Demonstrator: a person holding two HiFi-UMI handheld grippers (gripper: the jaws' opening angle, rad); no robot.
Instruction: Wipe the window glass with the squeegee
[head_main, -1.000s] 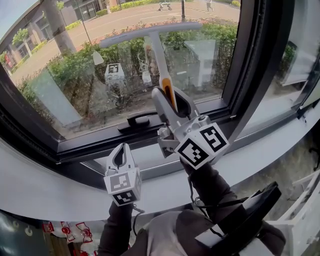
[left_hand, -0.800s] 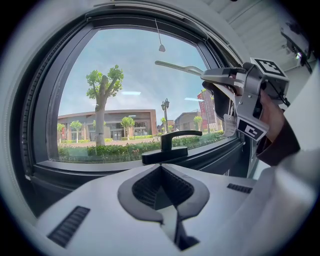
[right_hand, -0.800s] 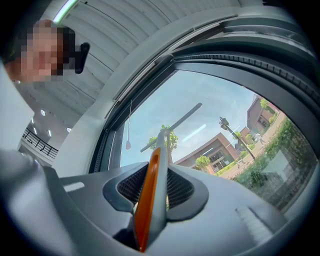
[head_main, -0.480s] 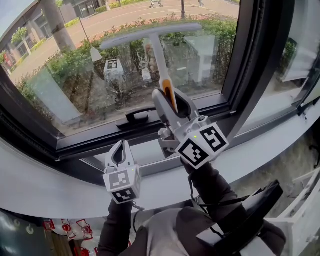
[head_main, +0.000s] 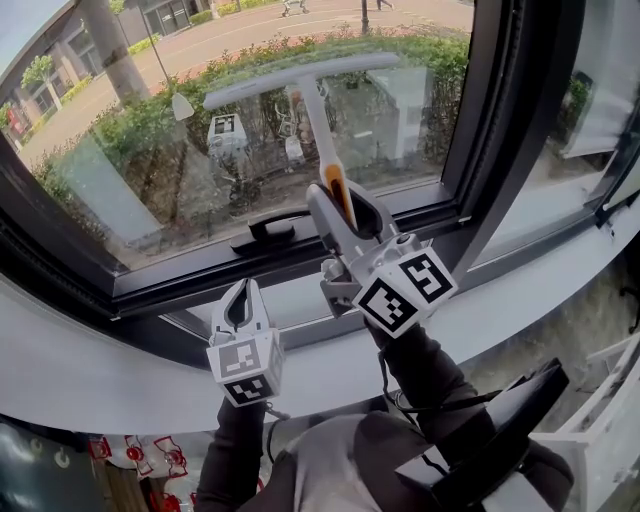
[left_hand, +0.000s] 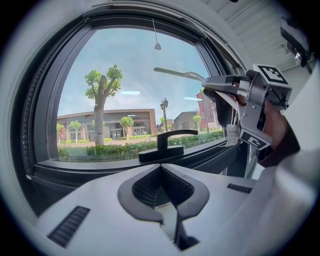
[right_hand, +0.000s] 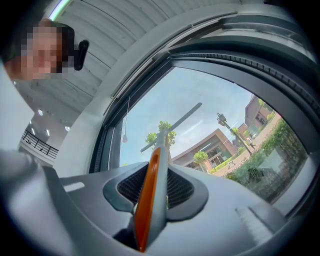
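Observation:
The squeegee (head_main: 313, 110) has a white shaft, an orange-striped handle (right_hand: 149, 187) and a long pale blade (head_main: 300, 78) lying across the window glass (head_main: 150, 150). My right gripper (head_main: 345, 210) is shut on the handle and holds the blade up against the pane; in the right gripper view the blade (right_hand: 172, 126) shows as a thin slanted bar. My left gripper (head_main: 240, 310) hangs low over the sill, shut with nothing in it, below the black window handle (head_main: 270, 232). From the left gripper view, the right gripper (left_hand: 240, 92) and squeegee blade (left_hand: 177, 73) show at upper right.
A dark window frame (head_main: 480, 150) borders the pane on the right and bottom. The white sill (head_main: 90, 370) runs below. A second pane (head_main: 600, 90) lies further right. A small pull cord end (head_main: 181, 105) hangs before the glass at upper left.
The squeegee blade has shifted slightly rightward and up on the glass with my right gripper. The left gripper has barely moved.

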